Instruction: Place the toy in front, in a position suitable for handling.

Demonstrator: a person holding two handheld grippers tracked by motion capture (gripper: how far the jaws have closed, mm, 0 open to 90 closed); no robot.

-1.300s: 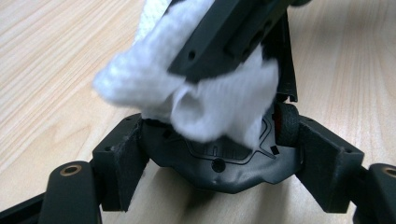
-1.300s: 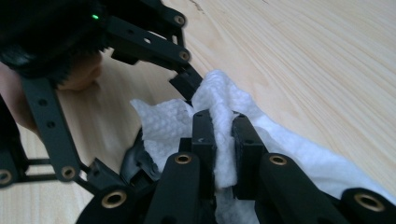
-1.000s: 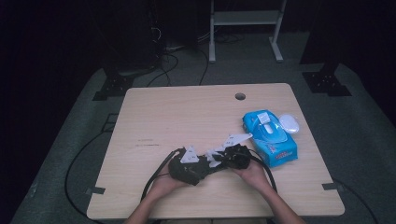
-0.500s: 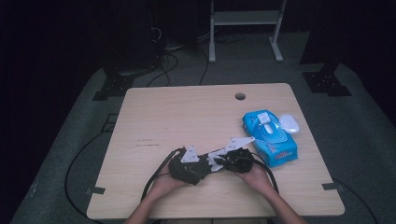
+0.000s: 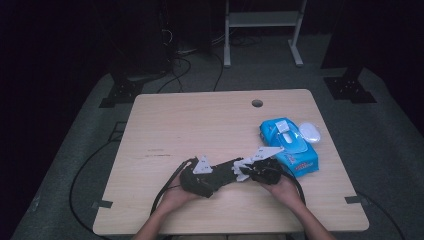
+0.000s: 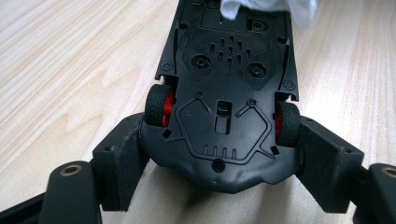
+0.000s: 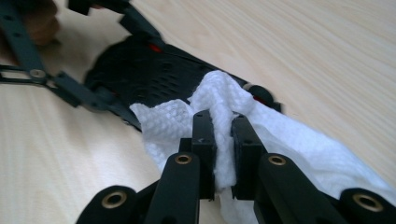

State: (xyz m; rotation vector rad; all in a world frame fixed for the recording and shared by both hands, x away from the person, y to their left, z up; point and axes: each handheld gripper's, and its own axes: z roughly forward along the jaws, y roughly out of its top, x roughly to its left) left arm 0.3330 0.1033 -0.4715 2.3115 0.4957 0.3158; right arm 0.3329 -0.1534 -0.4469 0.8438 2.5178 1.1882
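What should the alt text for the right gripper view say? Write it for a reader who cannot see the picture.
The right gripper pinches a white wet wipe between its two black jaws and presses it on the black underside of an upturned toy car. The left gripper clamps the car's far end on a pale wooden table.

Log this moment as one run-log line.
left gripper: shut on toy car, underside up | right gripper: shut on white wipe, on car underside | wipes pack: table's right side
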